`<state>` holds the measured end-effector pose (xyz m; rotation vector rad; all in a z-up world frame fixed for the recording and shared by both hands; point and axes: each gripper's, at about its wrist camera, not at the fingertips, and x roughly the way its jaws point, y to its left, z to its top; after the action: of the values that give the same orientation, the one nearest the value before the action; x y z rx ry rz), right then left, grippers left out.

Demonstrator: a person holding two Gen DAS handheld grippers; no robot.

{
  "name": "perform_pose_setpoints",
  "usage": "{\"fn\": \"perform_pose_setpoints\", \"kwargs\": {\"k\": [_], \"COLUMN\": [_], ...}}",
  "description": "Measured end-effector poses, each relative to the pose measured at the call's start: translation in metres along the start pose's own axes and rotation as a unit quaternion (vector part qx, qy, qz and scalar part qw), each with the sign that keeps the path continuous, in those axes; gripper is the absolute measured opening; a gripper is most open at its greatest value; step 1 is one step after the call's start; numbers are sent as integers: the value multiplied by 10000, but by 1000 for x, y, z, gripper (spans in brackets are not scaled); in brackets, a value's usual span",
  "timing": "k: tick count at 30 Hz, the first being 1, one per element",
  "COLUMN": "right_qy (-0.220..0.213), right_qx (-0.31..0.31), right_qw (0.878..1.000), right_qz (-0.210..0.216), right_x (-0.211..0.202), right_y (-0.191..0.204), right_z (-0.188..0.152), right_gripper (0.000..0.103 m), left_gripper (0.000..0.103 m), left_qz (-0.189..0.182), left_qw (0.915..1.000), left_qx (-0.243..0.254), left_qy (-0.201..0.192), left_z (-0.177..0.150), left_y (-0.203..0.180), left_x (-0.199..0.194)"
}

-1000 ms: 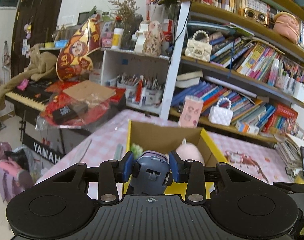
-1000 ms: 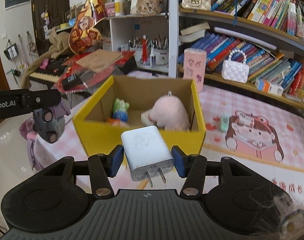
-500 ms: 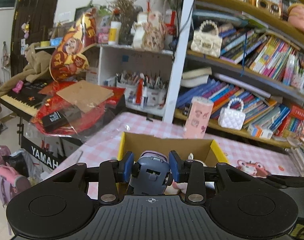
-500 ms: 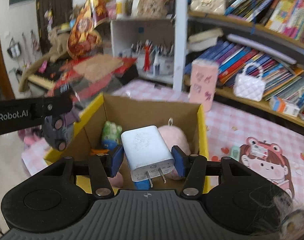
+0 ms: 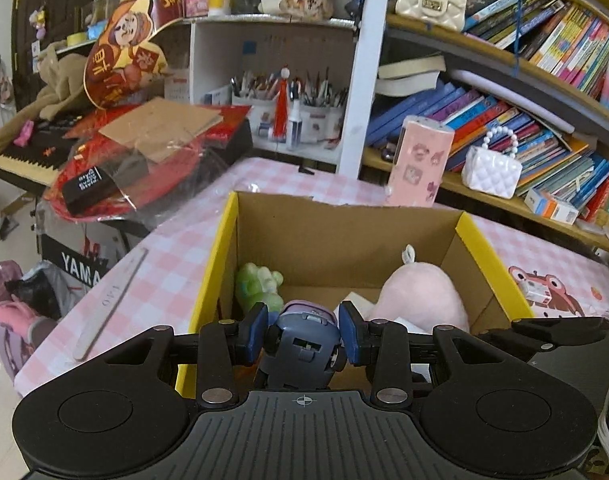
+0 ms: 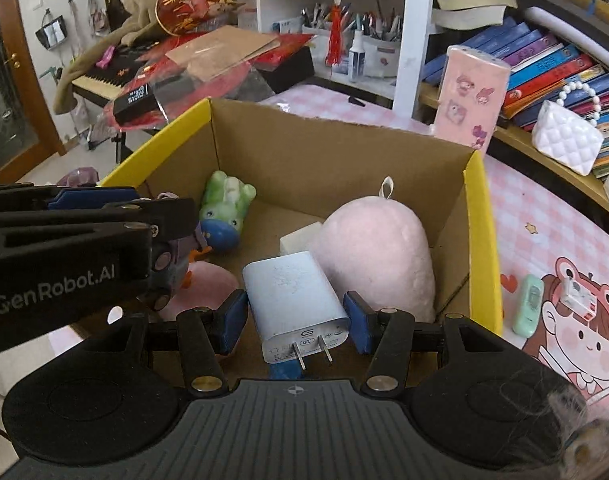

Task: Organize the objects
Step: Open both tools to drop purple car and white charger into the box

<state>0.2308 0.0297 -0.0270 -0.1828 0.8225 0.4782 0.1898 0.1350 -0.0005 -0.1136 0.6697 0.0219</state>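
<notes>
A yellow cardboard box [image 5: 223, 264] stands open on the pink checked table; it also shows in the right wrist view [image 6: 478, 216]. Inside lie a green toy [image 6: 226, 198], a pink plush [image 6: 374, 248], a blue penguin toy [image 6: 218, 236] and a white block [image 6: 298, 238]. My left gripper [image 5: 303, 334] is shut on a small grey-blue toy car [image 5: 304, 344] above the box's near left part; the gripper shows from the side in the right wrist view [image 6: 160, 264]. My right gripper [image 6: 296, 320] is shut on a white plug charger [image 6: 294, 302] over the box's near edge.
A pink printed carton [image 5: 420, 160] stands behind the box. A white quilted purse [image 5: 490, 168] and books fill the shelf. A ruler [image 5: 112, 300] lies left of the box. A green eraser-like item [image 6: 528, 298] and small card [image 6: 578, 298] lie on the mat to the right. A keyboard piano [image 5: 20, 156] stands far left.
Both grippers have moved forward and down over the open box, each still holding its object. The box now fills the lower middle of both views.
</notes>
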Motion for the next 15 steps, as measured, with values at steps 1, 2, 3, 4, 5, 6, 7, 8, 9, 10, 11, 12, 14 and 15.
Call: {"fn": "perform_pose_setpoints", "kwargs": {"k": [1, 2, 3, 4, 5, 6, 7, 8, 9, 10, 11, 12, 14, 15], "right_qy": [24, 55, 87, 117, 138, 148, 106, 39, -13, -77, -148, -197, -346, -435], "right_qx": [3, 15, 26, 43, 71, 93, 111, 121, 118, 110, 85, 64, 72, 95], "right_qw": [10000, 10000, 10000, 9999, 9999, 9998, 9999, 9999, 9999, 9999, 9999, 9998, 9993, 9989], "right_qz": [4, 7, 10, 11, 12, 10, 0, 4, 15, 16, 6, -13, -92, -127], "right_x": [2, 5, 7, 9, 10, 11, 10, 8, 6, 3, -1, -5, -15, -21], "right_y": [0, -1, -2, -3, -4, -5, -5, -5, -4, -4, -3, -3, -2, -2], "right_z": [1, 1, 1, 1, 1, 1, 1, 2, 2, 3, 3, 4, 3, 2], "right_gripper": [50, 50, 50, 50, 51, 51, 51, 55, 57, 59, 59, 59, 59, 58], "left_gripper": [37, 37, 37, 37, 38, 38, 38, 40, 43, 53, 58, 58, 59, 59], "left_qz": [12, 25, 39, 48, 43, 43, 59, 78, 83, 108, 136, 148, 140, 125], "left_qw": [10000, 10000, 10000, 10000, 9999, 9999, 9999, 9999, 10000, 9999, 9999, 9997, 9992, 9989], "left_qx": [0, -3, -5, -2, -10, -20, -36, -28, 2, 28, 45, 60, 87, 88], "left_qy": [26, 42, 42, 71, 110, 139, 130, 86, 48, 2, -90, -209, -374, -439], "left_z": [0, 0, 0, 0, 0, 0, -1, -1, 0, 0, 1, 2, 3, 5], "left_y": [0, 1, 1, 1, 2, 2, 3, 2, 2, 1, 1, 1, 1, 2], "left_x": [2, 3, 4, 5, 7, 8, 7, 6, 3, 0, -4, -10, -21, -28]}}
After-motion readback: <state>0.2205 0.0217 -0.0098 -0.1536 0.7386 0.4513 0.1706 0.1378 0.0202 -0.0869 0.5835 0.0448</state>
